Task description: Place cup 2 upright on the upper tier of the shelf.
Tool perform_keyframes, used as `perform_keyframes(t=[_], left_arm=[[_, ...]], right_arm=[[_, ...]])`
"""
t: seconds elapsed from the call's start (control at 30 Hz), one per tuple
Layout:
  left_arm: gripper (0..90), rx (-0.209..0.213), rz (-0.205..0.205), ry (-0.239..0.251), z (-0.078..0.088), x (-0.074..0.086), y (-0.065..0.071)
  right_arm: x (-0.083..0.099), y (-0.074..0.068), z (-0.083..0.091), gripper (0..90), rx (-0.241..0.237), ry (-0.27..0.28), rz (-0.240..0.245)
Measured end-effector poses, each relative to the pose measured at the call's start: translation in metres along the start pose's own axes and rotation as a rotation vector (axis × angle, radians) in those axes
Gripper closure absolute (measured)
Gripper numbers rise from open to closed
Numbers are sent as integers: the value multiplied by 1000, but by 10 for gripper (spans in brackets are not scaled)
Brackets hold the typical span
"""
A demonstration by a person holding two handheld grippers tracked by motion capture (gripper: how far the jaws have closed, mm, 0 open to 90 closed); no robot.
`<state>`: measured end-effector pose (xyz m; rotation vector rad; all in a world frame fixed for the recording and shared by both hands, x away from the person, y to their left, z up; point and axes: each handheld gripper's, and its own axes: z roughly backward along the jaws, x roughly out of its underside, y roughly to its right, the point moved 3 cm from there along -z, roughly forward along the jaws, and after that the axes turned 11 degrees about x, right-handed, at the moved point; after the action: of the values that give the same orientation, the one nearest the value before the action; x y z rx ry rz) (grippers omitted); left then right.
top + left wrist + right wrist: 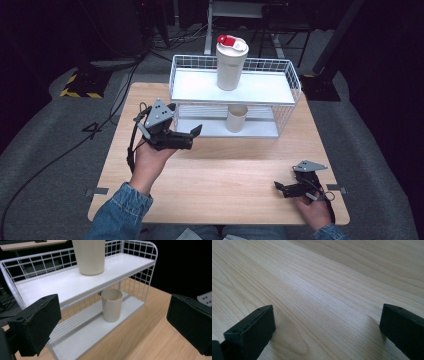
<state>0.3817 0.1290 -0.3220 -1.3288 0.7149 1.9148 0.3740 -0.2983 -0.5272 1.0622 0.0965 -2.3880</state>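
Resting low on the table [225,185] at its near right corner, the right gripper [281,188] is held with its jaws spread wide and empty; bare wood is seen between them in the right gripper view. Farther in, at the left, the left gripper [196,132] is held above the wood, its jaws wide apart with nothing between them, aimed at the rack [287,80]. A small cup [111,304] is seen upright on the lower shelf, well apart from the jaws. On the upper shelf a tall cup [230,65] is stood, and a red-and-white object [232,43] lies on its top.
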Motion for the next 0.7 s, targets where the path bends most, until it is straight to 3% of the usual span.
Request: perform_keyframes(t=[0.3,0.5,0.53,0.7], left_arm=[[0,-20,-28,-46,18,35,8],[0,17,25,-55,23,57,12],[0,26,29,-81,23,66,14],[2,14,42,-123,22,85,14]], right_arm=[[0,0,0,2,0,0,0],[0,0,0,2,0,0,0],[0,0,0,2,0,0,0],[0,0,0,2,0,0,0]])
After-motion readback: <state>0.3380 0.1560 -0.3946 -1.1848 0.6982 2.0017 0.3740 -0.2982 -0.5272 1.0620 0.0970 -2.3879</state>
